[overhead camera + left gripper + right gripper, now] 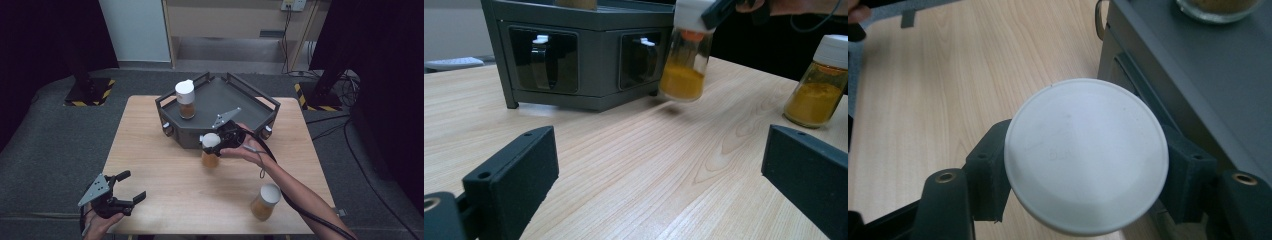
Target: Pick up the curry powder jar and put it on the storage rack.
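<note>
Right gripper (pixel 1083 165): clamps the white cap of the spice jar (pixel 684 70), which hangs below it, just off the worktop (pixel 165 190).
Left gripper (pixel 127 192): spread, idle.
Risk: the jar's bottom clips the tray (pixel 220 135) wall just beside the gripper, or the cap slips.

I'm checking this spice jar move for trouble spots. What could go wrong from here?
1. The right gripper clamps the held jar only by its white cap; the glass body hangs below and could swing or slip.
2. That jar hangs close to the grey tray front wall and may knock it if not raised enough.
</note>
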`<action>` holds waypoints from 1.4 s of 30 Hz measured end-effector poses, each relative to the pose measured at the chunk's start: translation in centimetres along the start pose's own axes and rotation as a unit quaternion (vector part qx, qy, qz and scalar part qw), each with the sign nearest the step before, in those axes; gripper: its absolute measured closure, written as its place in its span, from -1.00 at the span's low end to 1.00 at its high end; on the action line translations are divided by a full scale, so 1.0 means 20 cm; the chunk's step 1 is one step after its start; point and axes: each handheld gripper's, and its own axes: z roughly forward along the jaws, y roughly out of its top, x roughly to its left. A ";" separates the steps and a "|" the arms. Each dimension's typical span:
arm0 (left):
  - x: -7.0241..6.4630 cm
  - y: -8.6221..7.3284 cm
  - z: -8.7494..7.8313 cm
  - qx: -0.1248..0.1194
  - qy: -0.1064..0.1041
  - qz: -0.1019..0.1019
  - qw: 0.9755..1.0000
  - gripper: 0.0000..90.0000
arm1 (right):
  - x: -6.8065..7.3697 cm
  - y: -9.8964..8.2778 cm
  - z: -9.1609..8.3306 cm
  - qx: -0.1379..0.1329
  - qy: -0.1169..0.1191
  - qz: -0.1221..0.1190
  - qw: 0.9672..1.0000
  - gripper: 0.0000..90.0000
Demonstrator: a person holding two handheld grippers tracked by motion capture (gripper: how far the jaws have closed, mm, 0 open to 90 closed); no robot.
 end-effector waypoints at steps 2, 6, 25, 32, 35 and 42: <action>0.00 0.00 0.00 0.001 -0.002 -0.002 1.000 -0.99 | 0.00 0.02 -0.02 0.000 0.002 0.000 1.000 -0.26; 0.01 0.00 0.01 0.004 -0.006 -0.006 1.000 -1.00 | 0.02 0.06 -0.06 0.003 0.000 -0.004 1.000 -0.26; 0.02 0.01 0.04 0.025 -0.017 -0.015 0.999 -1.00 | 0.03 0.27 -0.27 0.002 -0.008 0.005 1.000 -0.26; 0.02 0.01 0.04 0.024 -0.017 -0.016 0.999 -1.00 | 0.02 0.32 -0.35 -0.006 -0.020 0.012 1.000 -0.26; 0.03 0.01 0.04 0.023 -0.018 -0.017 0.999 -1.00 | 0.01 0.35 -0.38 -0.010 -0.022 0.016 1.000 -0.26; 0.03 0.01 0.04 0.024 -0.018 -0.018 0.999 -1.00 | -0.02 0.41 -0.41 -0.011 -0.030 0.031 0.999 -0.26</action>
